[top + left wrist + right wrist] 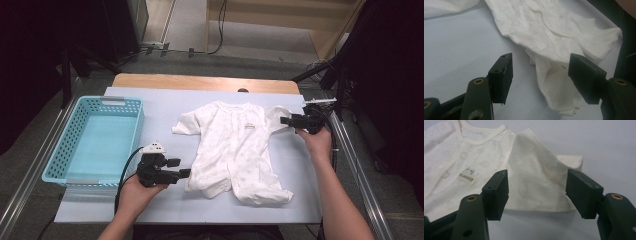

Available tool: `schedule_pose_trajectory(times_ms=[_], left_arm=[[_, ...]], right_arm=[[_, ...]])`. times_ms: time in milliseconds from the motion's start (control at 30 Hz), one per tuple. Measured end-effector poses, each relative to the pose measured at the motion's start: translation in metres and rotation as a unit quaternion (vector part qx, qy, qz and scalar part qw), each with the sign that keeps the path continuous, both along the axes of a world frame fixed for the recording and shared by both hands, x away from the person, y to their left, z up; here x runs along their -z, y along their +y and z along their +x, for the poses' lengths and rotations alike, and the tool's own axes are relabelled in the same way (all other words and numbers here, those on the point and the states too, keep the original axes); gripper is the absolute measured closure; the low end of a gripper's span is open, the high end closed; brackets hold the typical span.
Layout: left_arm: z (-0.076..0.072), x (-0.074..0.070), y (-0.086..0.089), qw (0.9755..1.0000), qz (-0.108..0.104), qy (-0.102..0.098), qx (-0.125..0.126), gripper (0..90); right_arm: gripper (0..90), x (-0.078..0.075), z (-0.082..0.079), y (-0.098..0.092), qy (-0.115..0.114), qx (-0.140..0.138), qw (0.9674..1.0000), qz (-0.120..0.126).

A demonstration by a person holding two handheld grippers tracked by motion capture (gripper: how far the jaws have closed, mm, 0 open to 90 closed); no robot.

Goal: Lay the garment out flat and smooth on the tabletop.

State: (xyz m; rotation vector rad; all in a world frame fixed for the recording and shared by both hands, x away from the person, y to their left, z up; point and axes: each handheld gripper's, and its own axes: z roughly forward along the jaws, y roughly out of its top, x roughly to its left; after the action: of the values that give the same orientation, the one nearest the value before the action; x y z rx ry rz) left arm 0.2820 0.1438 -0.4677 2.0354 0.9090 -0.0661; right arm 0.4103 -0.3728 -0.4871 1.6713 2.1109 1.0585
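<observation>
White romper (235, 147) between level tongs (184, 168)

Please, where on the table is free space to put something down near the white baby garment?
Bare mat lies between the blue basket and the baby romper, and along the near edge below the romper. The basket's floor is bare too. It is crowded at the romper's right sleeve by the right gripper.

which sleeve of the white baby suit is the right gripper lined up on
The sleeve at the table's right side, the basket-far one: the right gripper has its open fingers astride it. The other sleeve points toward the blue basket.
</observation>
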Motion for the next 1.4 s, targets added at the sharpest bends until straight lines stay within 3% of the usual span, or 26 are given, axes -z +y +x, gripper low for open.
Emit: schedule_pose_trajectory(times_ms=[133, 233, 267, 300, 333, 400, 600, 967, 1067, 1400], left_arm=[[0.0, 0.0, 0.001, 1.0, 0.0, -0.002, -0.004, 36.7], [0.001, 0.0, 0.001, 1.0, 0.003, -0.002, -0.005, 36.7], [0.001, 0.0, 0.001, 1.0, 0.003, -0.002, -0.005, 36.7], [0.001, 0.0, 0.001, 1.0, 0.004, -0.002, -0.006, 36.7], [0.002, 0.0, 0.001, 1.0, 0.004, -0.002, -0.006, 36.7], [0.002, 0.0, -0.001, 1.0, 0.004, -0.004, -0.003, 36.8], [0.004, 0.0, -0.004, 0.9999, 0.008, -0.006, 0.003, 36.8], [0.002, -0.003, -0.003, 0.9999, 0.009, -0.012, 0.006, 36.8], [0.002, -0.003, -0.002, 0.9999, 0.006, -0.013, 0.003, 36.7], [0.002, -0.003, -0.001, 0.9998, 0.009, -0.015, 0.003, 36.8]], right_arm=[[35.8, 0.007, 0.005, -0.001, 0.004, 0.008, 0.9999, 0.005], [47.6, 0.016, 0.009, 0.0, 0.022, 0.013, 0.9997, 0.005], [47.6, 0.016, 0.009, 0.0, 0.022, 0.013, 0.9997, 0.005], [66.4, 0.018, 0.01, 0.0, 0.038, 0.019, 0.9991, 0.009], [66.4, 0.018, 0.01, 0.0, 0.038, 0.019, 0.9991, 0.009], [82.8, 0.014, 0.007, 0.0, 0.033, 0.009, 0.9993, 0.015], [84.1, -0.007, -0.002, 0.011, 0.005, -0.011, 0.9998, 0.017], [83.7, -0.023, -0.01, 0.047, 0.007, -0.069, 0.9976, -0.005], [82.9, -0.027, -0.012, 0.066, 0.009, -0.098, 0.9951, -0.009], [80.1, -0.025, -0.012, 0.099, 0.021, -0.148, 0.9887, -0.012]])
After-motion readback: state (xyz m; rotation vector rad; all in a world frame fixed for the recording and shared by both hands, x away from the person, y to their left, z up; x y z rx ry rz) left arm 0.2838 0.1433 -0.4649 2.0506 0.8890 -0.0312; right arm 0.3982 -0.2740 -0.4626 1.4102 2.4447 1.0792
